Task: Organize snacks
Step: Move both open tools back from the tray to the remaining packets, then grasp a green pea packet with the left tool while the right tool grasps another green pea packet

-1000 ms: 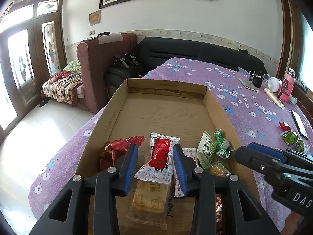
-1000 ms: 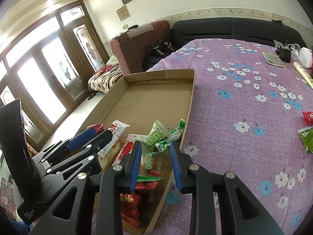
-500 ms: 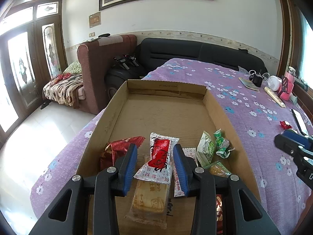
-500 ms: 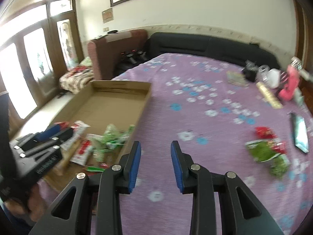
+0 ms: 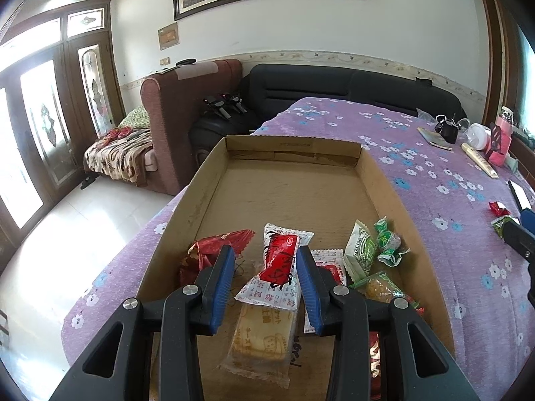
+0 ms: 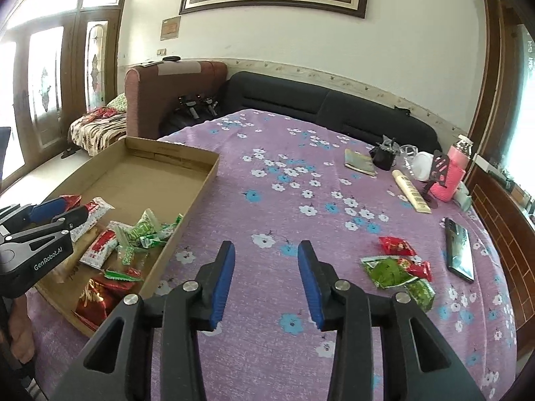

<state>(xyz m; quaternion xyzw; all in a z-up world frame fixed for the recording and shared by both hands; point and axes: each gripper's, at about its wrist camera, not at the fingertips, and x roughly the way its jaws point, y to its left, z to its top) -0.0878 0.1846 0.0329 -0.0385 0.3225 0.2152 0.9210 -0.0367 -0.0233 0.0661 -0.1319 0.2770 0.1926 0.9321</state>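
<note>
1. Left wrist view: left gripper (image 5: 264, 267) was spread, holding nothing, hovering over the near end of the cardboard box (image 5: 381, 180).
2. Between its blue pads sat a red-and-white snack packet (image 5: 280, 262), lying partly over a biscuit pack (image 5: 264, 330); contact with the pads could not be told.
3. Same box: red foil wrapper (image 5: 209, 250) at left, green candy packets (image 5: 371, 245) at right. Far half of the box was bare cardboard.
4. Right gripper's tip (image 5: 521, 237) showed at the right edge, over the purple floral tablecloth (image 5: 434, 180).
5. Right wrist view: right gripper (image 6: 265, 274) was spread and empty above the cloth, beside the box (image 6: 200, 187).
6. Loose snacks on the cloth to its right: red packet (image 6: 396, 245), green packets (image 6: 389, 270). A phone (image 6: 461, 249) lay just beyond them.
</note>
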